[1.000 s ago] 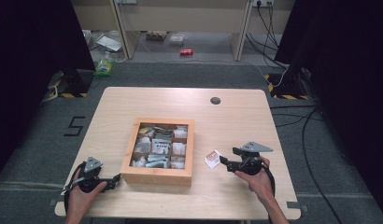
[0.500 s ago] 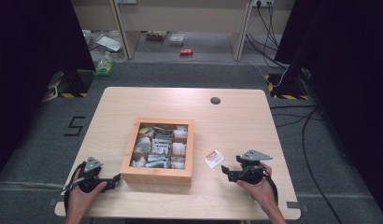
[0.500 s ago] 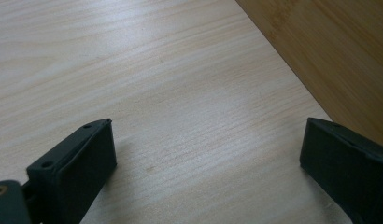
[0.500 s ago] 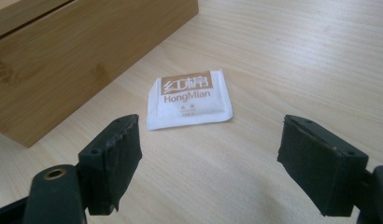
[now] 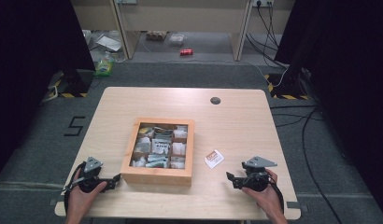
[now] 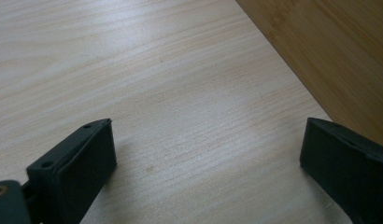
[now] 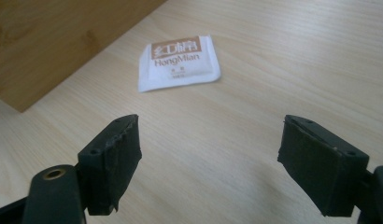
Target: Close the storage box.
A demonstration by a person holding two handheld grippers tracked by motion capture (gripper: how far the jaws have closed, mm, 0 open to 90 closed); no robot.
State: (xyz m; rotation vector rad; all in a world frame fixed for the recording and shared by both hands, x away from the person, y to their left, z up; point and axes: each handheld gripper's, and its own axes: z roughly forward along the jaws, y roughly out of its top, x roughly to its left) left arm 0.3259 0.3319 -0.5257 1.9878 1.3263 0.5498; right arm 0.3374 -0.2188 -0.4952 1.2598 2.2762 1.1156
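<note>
One sachet (image 5: 214, 158) lies on my bench (image 5: 236, 116) beside the box (image 5: 158, 176). Both my hand-held grippers, left (image 5: 116, 178) and right (image 5: 230, 178), gape empty; the rest remain boxed.

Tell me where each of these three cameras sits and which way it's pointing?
High view: above the person's side, looking forward and down on the table, wooden box, packet; both hands, left gripper, right gripper.
Left gripper view: rides that gripper, looking along open jaws at tabletop and box wall.
Right gripper view: rides that gripper, jaws open, facing the packet.
Shared: high and right gripper views both show packet beside box.
</note>
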